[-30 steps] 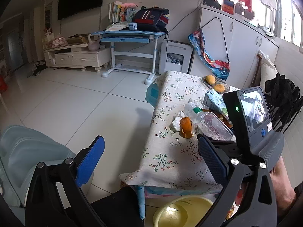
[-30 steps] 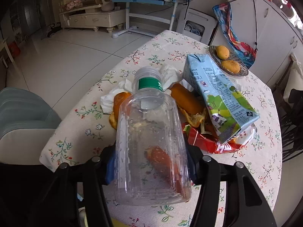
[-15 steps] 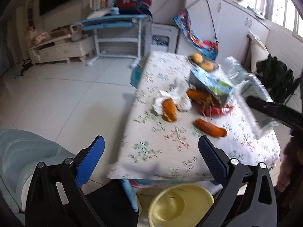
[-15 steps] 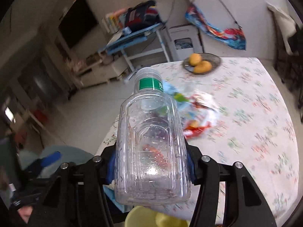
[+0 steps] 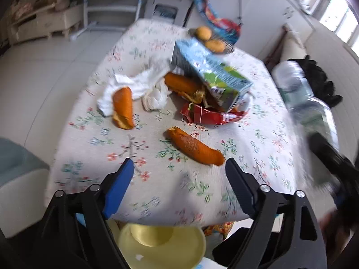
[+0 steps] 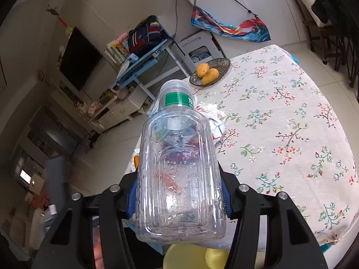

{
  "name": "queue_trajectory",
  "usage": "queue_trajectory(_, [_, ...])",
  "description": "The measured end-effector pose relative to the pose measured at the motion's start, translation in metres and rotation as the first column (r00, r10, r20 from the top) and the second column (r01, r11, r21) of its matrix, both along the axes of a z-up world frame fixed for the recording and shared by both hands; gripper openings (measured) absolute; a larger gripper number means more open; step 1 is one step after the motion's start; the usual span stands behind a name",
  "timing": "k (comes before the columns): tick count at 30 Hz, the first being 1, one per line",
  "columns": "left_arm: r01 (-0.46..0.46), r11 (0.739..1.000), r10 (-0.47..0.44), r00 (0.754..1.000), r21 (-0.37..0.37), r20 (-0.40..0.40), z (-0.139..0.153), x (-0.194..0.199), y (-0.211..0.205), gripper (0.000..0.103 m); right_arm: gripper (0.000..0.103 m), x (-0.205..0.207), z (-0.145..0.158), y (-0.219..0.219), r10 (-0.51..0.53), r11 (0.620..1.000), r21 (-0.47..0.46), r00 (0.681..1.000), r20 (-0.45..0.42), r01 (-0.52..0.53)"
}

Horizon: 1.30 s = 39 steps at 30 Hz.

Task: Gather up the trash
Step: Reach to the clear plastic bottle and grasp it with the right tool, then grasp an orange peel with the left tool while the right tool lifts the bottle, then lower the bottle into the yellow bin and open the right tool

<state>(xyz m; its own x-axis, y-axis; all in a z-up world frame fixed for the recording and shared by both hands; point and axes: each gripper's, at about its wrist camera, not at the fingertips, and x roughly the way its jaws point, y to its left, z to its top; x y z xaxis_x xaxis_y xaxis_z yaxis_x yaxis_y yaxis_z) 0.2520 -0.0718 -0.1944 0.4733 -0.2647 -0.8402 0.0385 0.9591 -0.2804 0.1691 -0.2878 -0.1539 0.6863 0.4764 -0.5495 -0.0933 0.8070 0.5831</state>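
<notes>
My right gripper is shut on a clear plastic bottle with a green neck label, held above the near edge of the floral table. The bottle also shows blurred at the right of the left wrist view. My left gripper is open and empty above the table's near edge. Ahead of it lie orange peel pieces, crumpled white tissue, a red snack wrapper and a blue-green carton.
A yellow bin sits on the floor below the table's near edge, also in the right wrist view. A bowl with two yellow fruits stands at the table's far end. A pale chair is at left.
My right gripper lifted the bottle off the table and swung it right and back over the near edge. My left gripper moved in over the table toward the trash, still open.
</notes>
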Motion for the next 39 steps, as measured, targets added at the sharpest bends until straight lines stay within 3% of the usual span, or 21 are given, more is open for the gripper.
queue_trajectory(3, [-0.052, 0.999, 0.052, 0.998, 0.016, -0.037, -0.013, 0.016, -0.014, 0.076, 0.055, -0.002, -0.003, -0.014, -0.027, 0.999, 0.027, 1.000, -0.005, 0.027])
queue_trajectory(6, [-0.080, 0.993, 0.084, 0.996, 0.083, -0.041, -0.020, 0.025, -0.028, 0.072, 0.055, -0.004, -0.007, -0.025, -0.042, 0.998, 0.049, 0.999, -0.009, 0.043])
queue_trajectory(11, [-0.082, 0.986, 0.087, 0.996, 0.145, -0.028, -0.027, 0.030, -0.042, 0.065, 0.055, -0.008, -0.007, -0.036, -0.053, 0.996, 0.073, 0.999, -0.010, 0.053])
queue_trajectory(14, [-0.049, 0.983, 0.049, 0.999, 0.177, 0.003, -0.026, 0.028, -0.045, 0.044, 0.055, -0.010, -0.008, -0.037, -0.053, 0.996, 0.077, 0.999, -0.011, 0.053])
queue_trajectory(16, [-0.018, 0.988, 0.017, 1.000, 0.156, 0.011, -0.026, 0.026, -0.043, 0.024, 0.055, -0.011, -0.009, -0.036, -0.048, 0.996, 0.077, 0.999, -0.015, 0.049])
queue_trajectory(20, [0.014, 0.995, -0.016, 1.000, 0.103, 0.011, -0.024, 0.020, -0.033, 0.015, 0.055, -0.010, -0.013, -0.034, -0.041, 0.995, 0.088, 0.999, -0.031, 0.044])
queue_trajectory(30, [0.062, 0.991, -0.071, 0.995, 0.119, 0.068, 0.003, -0.039, 0.001, 0.013, 0.055, -0.039, -0.013, -0.010, 0.010, 0.997, 0.080, 1.000, -0.028, -0.007])
queue_trajectory(34, [0.062, 0.988, -0.077, 0.992, 0.142, 0.104, 0.017, -0.068, 0.017, 0.013, 0.055, -0.070, -0.028, 0.014, 0.063, 0.995, 0.085, 0.995, -0.075, -0.057])
queue_trajectory(39, [0.043, 0.986, -0.066, 0.988, 0.158, 0.139, 0.034, -0.103, 0.036, 0.013, 0.055, -0.107, -0.049, 0.060, 0.181, 0.983, 0.015, 0.972, -0.149, -0.181])
